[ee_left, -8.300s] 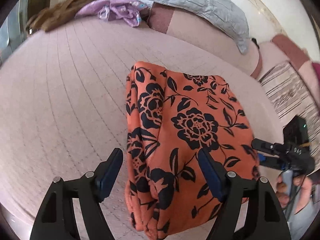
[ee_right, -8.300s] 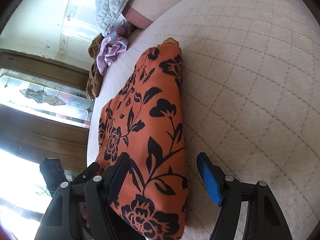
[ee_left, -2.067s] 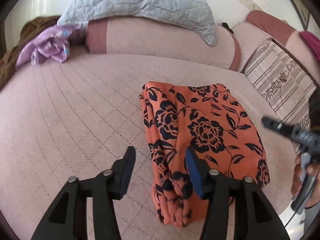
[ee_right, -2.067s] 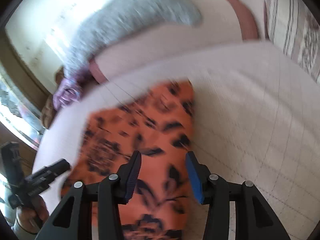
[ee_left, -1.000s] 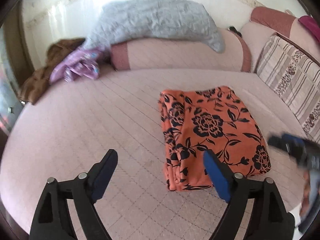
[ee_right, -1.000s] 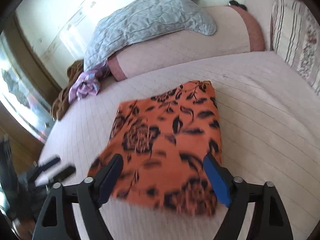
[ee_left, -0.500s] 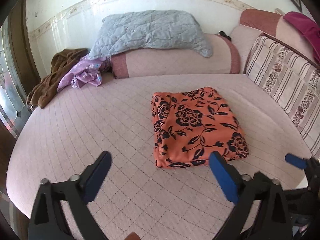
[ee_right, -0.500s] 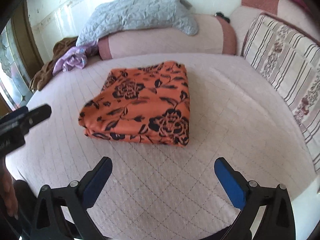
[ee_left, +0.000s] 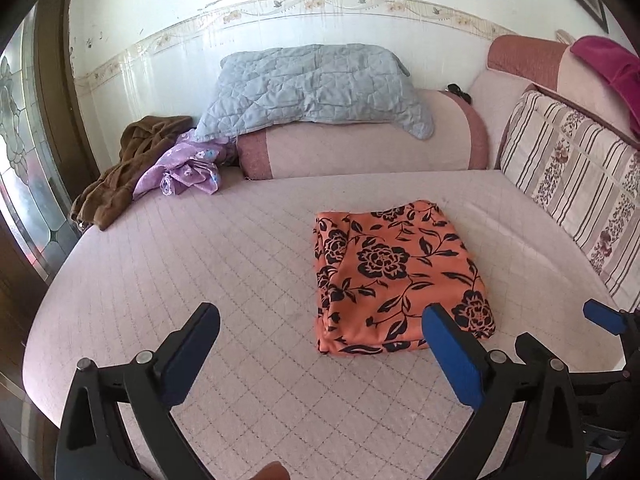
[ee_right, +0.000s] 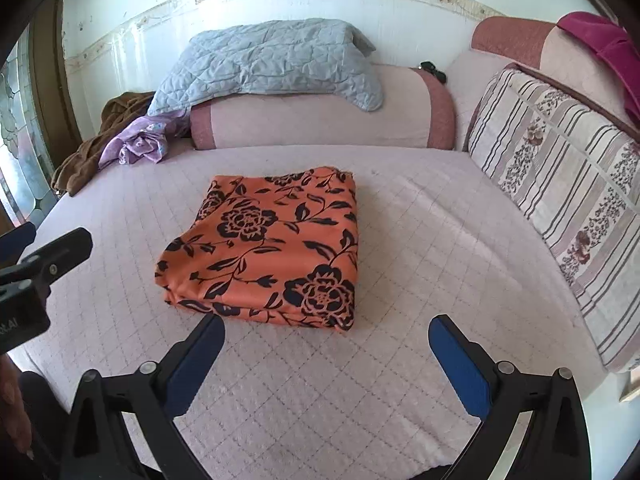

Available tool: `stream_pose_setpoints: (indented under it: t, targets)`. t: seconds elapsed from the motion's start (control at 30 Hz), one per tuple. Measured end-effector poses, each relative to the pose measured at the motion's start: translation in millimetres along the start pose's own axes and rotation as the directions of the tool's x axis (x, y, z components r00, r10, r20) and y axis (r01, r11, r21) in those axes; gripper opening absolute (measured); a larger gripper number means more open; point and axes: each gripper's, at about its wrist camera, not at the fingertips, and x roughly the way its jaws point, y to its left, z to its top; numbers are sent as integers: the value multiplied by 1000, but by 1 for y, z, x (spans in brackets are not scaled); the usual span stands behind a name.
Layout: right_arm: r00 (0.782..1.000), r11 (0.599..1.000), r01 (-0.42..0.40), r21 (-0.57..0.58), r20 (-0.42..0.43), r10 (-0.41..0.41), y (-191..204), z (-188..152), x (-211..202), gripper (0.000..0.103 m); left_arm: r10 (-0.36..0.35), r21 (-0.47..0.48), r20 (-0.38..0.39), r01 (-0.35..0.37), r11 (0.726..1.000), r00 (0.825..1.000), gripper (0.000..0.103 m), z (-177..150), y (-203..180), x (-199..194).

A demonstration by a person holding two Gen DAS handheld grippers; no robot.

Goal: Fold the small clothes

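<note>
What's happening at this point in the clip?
A person holds a pair of tongs in each hand over a pink quilted bed. The orange floral garment lies folded into a neat rectangle on it, touched by neither tool. The left tongs and the right tongs both hang wide open and empty, short of the garment. A purple garment and a brown one lie crumpled by the far bolster.

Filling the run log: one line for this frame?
left gripper open, empty | right gripper open, empty | orange cloth folded on bed | neither gripper touching cloth
</note>
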Motion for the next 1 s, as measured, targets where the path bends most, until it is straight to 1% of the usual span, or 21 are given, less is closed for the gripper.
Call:
stream_pose_setpoints:
  t: [0.2, 0.77, 1.0]
  targets:
    - [999, 1000, 13, -7, 30, -13, 0, 8, -2, 103, -9, -37, 15, 10, 999, 1000, 101, 4, 1, -2]
    - [999, 999, 27, -20, 30, -27, 3, 19, 11, 103, 1, -53, 17, 0, 999, 1000, 101, 11, -1, 6]
    - [999, 999, 33, -33, 33, -32, 3, 22, 14, 103, 2, -42, 16, -1, 999, 1000, 101, 15, -5, 12]
